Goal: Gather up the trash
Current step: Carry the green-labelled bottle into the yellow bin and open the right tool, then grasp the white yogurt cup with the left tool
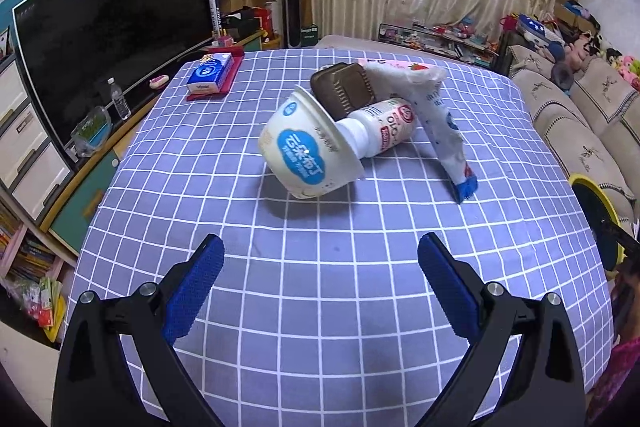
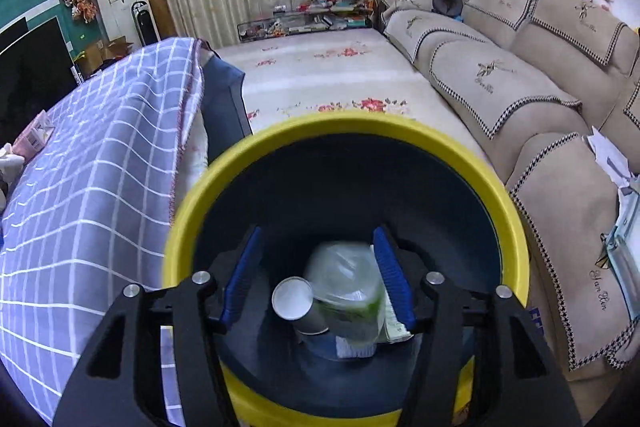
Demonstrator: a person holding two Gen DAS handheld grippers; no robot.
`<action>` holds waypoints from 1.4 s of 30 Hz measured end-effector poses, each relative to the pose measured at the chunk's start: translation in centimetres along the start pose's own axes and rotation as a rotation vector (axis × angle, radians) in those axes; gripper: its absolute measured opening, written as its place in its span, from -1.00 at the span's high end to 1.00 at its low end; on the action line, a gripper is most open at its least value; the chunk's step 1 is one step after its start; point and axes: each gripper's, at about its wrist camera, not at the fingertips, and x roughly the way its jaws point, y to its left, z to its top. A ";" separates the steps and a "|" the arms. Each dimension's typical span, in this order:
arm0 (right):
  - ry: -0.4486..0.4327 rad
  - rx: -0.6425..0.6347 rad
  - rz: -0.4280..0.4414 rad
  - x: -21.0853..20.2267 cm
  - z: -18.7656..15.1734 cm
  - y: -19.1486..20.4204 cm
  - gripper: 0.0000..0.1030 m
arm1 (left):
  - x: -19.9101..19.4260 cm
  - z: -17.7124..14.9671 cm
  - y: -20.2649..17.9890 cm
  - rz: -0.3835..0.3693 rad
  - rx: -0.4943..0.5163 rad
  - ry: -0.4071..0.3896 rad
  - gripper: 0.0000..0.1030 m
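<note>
Trash heap, left wrist view: a white pudding cup point(image 1: 298, 151) with blue label lies tipped on its side at the centre of the surface point(image 1: 320, 307), which is covered in a lilac cloth with white grid. Touching it at 2 o'clock are a small white drink bottle point(image 1: 380, 129), also on its side, and a brown ridged wrapper point(image 1: 342, 89) leaning over both. A crumpled white packet point(image 1: 436, 119) with a blue end drapes at 3 o'clock. A blue tissue pack point(image 1: 212, 73) sits well apart at 10 o'clock, near the far edge.

The left tongs point(image 1: 320, 259) are released, blue textured pads spread wide, nothing between them, with open cloth between them and the heap.

Right wrist view only: a round bin point(image 2: 400, 131) with yellow rim and dark interior stands just beside the cloth's hanging edge. Inside lie a clear plastic bottle point(image 2: 346, 291), blurred, and a paper cup point(image 2: 294, 299). The right tongs point(image 2: 316, 279) hang over the bin's mouth, parted; the bottle shows between the pads, and no pad visibly presses it. A beige sofa point(image 2: 520, 67) lies at 2 o'clock.
</note>
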 end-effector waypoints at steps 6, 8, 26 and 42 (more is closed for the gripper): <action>-0.050 -0.022 0.017 -2.8 0.8 1.0 -0.15 | 1.0 1.1 0.1 0.018 -0.029 -0.011 -0.90; -0.059 -0.026 0.028 -3.3 0.8 1.1 -0.17 | 1.5 1.6 0.0 0.022 -0.035 -0.015 -0.90; -0.035 -0.011 0.056 -2.7 0.4 0.8 -0.17 | 7.5 5.7 0.5 0.079 -0.153 0.035 -0.90; -0.046 -0.033 0.086 -3.7 0.5 2.1 -0.20 | 9.8 6.1 2.4 0.071 -0.181 0.050 -0.13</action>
